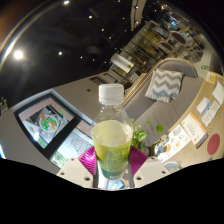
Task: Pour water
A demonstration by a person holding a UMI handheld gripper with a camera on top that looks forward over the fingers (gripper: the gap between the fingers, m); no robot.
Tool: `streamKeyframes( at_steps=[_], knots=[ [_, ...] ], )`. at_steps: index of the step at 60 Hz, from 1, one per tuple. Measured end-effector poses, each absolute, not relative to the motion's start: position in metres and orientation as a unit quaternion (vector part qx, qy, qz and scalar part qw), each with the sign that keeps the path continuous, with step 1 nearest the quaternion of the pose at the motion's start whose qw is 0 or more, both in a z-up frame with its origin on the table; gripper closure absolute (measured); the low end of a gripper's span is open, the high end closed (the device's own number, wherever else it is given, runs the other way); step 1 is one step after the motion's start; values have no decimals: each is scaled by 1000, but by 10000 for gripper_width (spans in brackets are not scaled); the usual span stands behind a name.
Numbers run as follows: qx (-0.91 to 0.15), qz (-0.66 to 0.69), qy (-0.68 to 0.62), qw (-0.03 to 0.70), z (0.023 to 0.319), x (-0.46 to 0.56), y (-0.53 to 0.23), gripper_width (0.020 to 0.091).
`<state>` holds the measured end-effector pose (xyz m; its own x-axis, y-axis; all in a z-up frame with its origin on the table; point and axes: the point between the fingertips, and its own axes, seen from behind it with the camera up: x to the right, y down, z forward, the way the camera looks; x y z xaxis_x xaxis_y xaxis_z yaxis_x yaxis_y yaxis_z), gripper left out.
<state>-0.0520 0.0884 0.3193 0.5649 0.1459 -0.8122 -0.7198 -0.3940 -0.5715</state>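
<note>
A clear plastic bottle (112,135) with a white cap and a pale green label stands upright between my fingers, its cap reaching well above them. My gripper (112,162) is shut on the bottle's lower body, with the magenta pads (89,160) pressed against both of its sides. The bottle looks lifted, with the table seen far below it. The bottle's bottom is hidden between the fingers.
Below lies a pale table (60,125) with a dark tray (45,122) holding a plate left of the bottle. A small green plant (146,132) sits just right of the bottle. A chevron cushion (165,83) and shelves lie beyond, with papers (205,105) further right.
</note>
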Motion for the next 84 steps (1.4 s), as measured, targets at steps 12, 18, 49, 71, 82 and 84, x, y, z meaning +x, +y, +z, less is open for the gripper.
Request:
streamKeyframes(
  at_steps=[12, 18, 49, 71, 82, 84],
  knots=[
    [-773, 172, 85, 605, 297, 69, 100, 704],
    [-793, 71, 48, 603, 250, 123, 99, 704],
    [-857, -7, 30, 514, 55, 201, 67, 698],
    [-891, -5, 39, 451, 41, 200, 46, 265],
    [-898, -35, 45, 436, 78, 192, -3, 248],
    [-900, -36, 44, 432, 86, 186, -15, 247]
  ],
)
